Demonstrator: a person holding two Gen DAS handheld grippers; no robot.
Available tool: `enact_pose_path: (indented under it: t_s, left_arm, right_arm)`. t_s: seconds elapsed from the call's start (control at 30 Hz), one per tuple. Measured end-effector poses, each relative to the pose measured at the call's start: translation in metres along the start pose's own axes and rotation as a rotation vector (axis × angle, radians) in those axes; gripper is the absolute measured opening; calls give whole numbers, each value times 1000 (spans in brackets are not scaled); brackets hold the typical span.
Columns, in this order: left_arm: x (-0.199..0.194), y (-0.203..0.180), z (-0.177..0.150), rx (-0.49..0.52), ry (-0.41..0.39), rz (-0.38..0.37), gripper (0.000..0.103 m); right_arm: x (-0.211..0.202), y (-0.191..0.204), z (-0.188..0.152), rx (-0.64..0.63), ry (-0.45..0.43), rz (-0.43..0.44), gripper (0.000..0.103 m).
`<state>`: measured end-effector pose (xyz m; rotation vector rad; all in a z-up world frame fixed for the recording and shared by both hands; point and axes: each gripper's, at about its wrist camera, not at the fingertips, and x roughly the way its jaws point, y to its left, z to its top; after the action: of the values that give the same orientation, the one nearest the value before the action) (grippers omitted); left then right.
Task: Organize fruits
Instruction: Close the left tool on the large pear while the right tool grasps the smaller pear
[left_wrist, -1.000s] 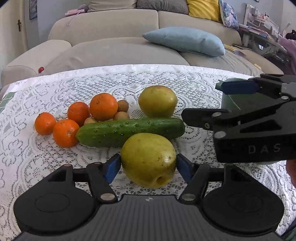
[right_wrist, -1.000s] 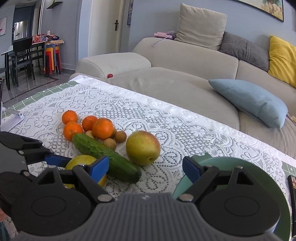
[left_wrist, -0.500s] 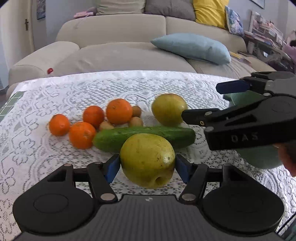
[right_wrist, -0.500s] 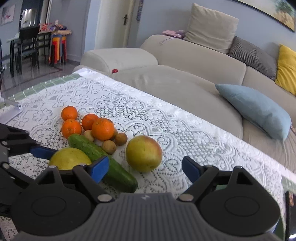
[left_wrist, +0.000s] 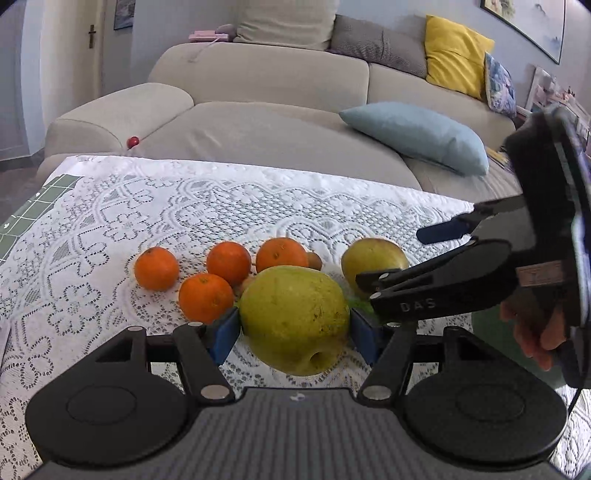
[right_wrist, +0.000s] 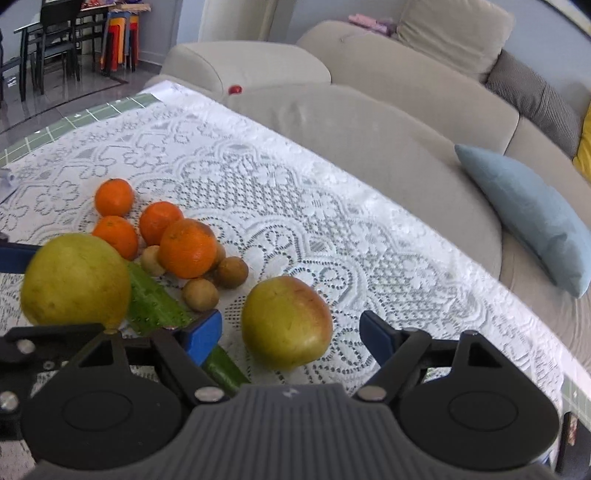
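My left gripper (left_wrist: 293, 334) is shut on a yellow-green apple (left_wrist: 294, 318) and holds it above the lace cloth; the apple also shows in the right wrist view (right_wrist: 75, 280). My right gripper (right_wrist: 291, 334) is open, its fingers on either side of a second apple (right_wrist: 286, 321) with a red blush lying on the cloth. That apple (left_wrist: 373, 256) and the right gripper (left_wrist: 402, 258) show in the left wrist view. Several oranges (right_wrist: 188, 247) and small brown fruits (right_wrist: 201, 293) lie in a cluster at left. A green cucumber (right_wrist: 159, 306) lies beside them, partly hidden.
The table has a white lace cloth (right_wrist: 295, 206) over green tiles. A beige sofa (left_wrist: 277, 125) with a light blue cushion (left_wrist: 417, 134) stands behind the far edge. A green plate's edge (left_wrist: 487, 328) shows behind the right gripper in the left wrist view.
My left gripper has lifted the yellow-green apple higher. My right gripper has moved left from the green plate and now brackets the blushed apple.
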<state>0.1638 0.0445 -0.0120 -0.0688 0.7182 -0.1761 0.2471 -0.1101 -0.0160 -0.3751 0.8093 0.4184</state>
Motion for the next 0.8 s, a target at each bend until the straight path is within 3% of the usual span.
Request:
enact_pose_path:
  t_s: [0.2, 0.37, 0.8]
  left_arm:
    - [5, 3, 4, -18, -1, 6, 74]
    - [6, 1, 4, -23, 5, 9, 74]
    - [9, 7, 4, -40, 17, 11, 74]
  right_arm:
    - [16, -1, 5, 37, 65, 4, 77]
    - [27, 3, 10, 15, 123, 5, 67]
    - [36, 7, 12, -24, 151, -47, 63]
